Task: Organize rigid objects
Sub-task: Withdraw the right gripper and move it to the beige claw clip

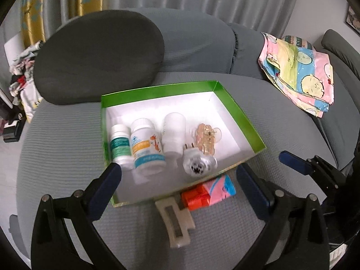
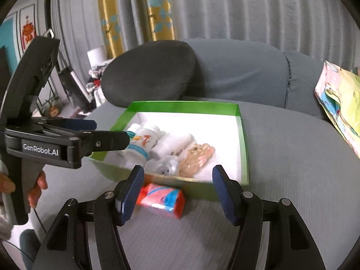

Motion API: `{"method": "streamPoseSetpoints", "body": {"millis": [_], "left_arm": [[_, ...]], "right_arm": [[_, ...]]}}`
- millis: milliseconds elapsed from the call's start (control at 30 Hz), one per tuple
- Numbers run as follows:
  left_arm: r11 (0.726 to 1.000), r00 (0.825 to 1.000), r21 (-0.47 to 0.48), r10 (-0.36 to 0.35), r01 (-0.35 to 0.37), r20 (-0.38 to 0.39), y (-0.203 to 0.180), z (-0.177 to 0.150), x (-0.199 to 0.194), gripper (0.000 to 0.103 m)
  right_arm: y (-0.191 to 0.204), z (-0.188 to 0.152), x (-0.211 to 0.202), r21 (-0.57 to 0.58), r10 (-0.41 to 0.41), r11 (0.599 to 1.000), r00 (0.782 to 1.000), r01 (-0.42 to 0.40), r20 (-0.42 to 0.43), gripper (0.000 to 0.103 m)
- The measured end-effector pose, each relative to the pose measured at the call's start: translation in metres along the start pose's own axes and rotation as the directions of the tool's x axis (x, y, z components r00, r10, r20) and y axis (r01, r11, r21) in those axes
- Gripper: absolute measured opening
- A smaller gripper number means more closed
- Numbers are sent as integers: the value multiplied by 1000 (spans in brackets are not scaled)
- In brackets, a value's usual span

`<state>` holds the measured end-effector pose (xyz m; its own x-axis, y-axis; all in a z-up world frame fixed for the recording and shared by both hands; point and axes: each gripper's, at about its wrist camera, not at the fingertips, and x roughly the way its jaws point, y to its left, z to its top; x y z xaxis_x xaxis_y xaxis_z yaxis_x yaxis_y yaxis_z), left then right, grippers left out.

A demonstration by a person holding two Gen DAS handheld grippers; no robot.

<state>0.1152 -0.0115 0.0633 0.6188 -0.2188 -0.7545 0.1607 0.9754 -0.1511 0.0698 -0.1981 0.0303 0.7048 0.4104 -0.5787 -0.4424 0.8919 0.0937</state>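
Observation:
A green box (image 1: 157,92) with a white inside sits on the grey sofa seat. In it lie a teal-label bottle (image 1: 120,144), an orange-label bottle (image 1: 147,148), a white bottle (image 1: 174,135), a plug adapter (image 1: 198,163) and a translucent hair clip (image 1: 207,139). Outside its near wall lie a beige claw clip (image 1: 175,222) and an orange, pink and blue pack (image 1: 209,192) (image 2: 162,199). My left gripper (image 1: 178,177) hangs wide open above the near wall, holding nothing. My right gripper (image 2: 177,180) is open and empty, with the pack just beyond its left finger.
A dark grey cushion (image 1: 99,56) leans behind the box. A folded cartoon-print cloth (image 1: 299,74) lies on the sofa to the right. A hand (image 2: 36,189) holds the left gripper's handle at the left. Curtains hang behind the sofa back.

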Motion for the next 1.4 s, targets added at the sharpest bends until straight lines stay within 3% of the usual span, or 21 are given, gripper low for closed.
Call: {"method": "streamPoseSetpoints", "body": {"millis": [300,733,1033,1400], "left_arm": [[993,994,70,92,-96,61,-7,-47,-41,102],[989,990,59,132,-136,57,-11,-101,-61,102],[990,990,31,138,-138,14,-1,-125,-48,102],[993,989,-36,113,-117,-92,28,-148,-15,102]], "right_arm": [[12,-24,-36,59,49,997,999,-49,4,67],[36,-48,-58,119,144,983,990,-141,-11,68],[49,-56,-41,135,187,975,981,-177,-61,68],[55,-67,-4,164,208,970,965,-182,-159,68]]}}
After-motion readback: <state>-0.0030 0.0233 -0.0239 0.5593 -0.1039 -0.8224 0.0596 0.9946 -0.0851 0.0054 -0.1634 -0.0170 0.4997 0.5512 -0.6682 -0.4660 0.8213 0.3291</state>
